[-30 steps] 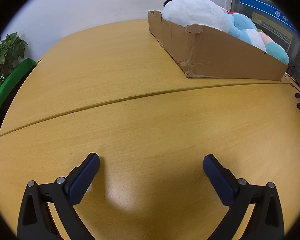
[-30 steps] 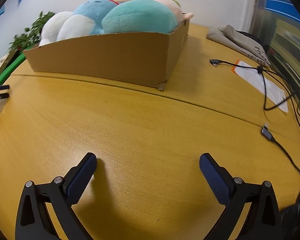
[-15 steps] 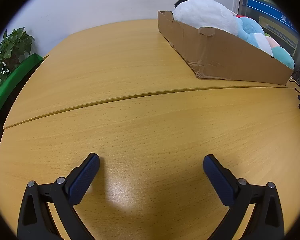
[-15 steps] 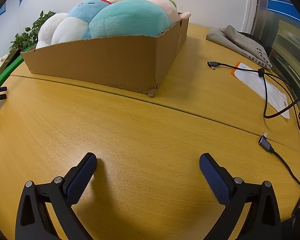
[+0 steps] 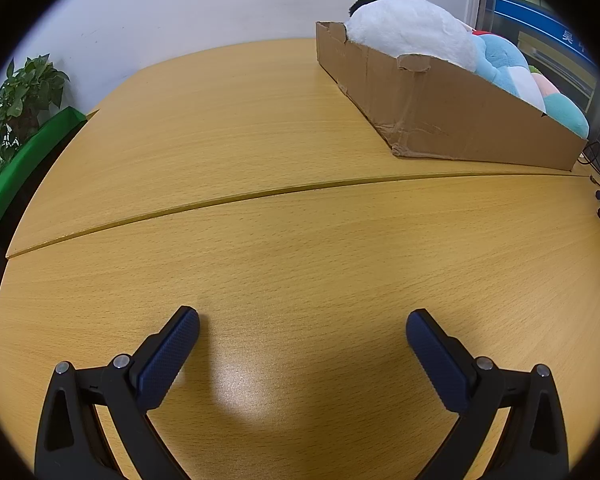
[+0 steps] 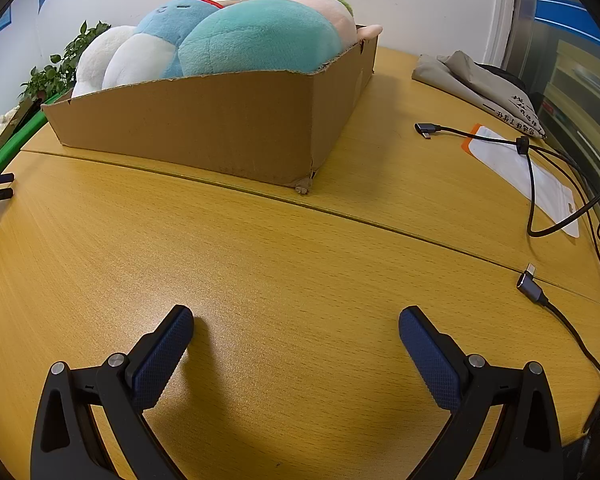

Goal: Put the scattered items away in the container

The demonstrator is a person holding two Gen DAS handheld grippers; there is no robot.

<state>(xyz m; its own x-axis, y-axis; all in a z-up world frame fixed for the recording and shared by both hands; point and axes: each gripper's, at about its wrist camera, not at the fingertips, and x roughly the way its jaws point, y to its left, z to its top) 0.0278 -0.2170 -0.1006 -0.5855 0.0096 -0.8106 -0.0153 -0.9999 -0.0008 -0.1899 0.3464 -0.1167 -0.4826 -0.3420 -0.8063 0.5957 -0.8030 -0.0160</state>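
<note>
A low cardboard box [image 5: 460, 120] [image 6: 220, 128] stands on the far half of the wooden table [image 5: 260, 260]. Several plush toys fill it: a white one [image 5: 412, 32] [image 6: 96, 60], a blue and white one [image 6: 156, 40] [image 5: 500, 64], a teal one [image 6: 260, 40] [image 5: 568, 116] and a pink one [image 6: 328, 12]. My left gripper [image 5: 302, 320] hovers low over bare wood, open, well short of the box's left end. My right gripper [image 6: 296, 320] is open too, empty, in front of the box's right corner.
Right of the box lie a grey folded cloth [image 6: 476, 84], a white pouch [image 6: 524, 172] and black cables with plugs [image 6: 532, 284]. A seam crosses the table [image 5: 180, 212]. A potted plant [image 5: 16, 108] and a green ledge [image 5: 16, 168] stand past the left edge.
Both grippers stay open and empty. The left view has swung left, so the box sits further right in it. In the right view the box has come closer and lower.
</note>
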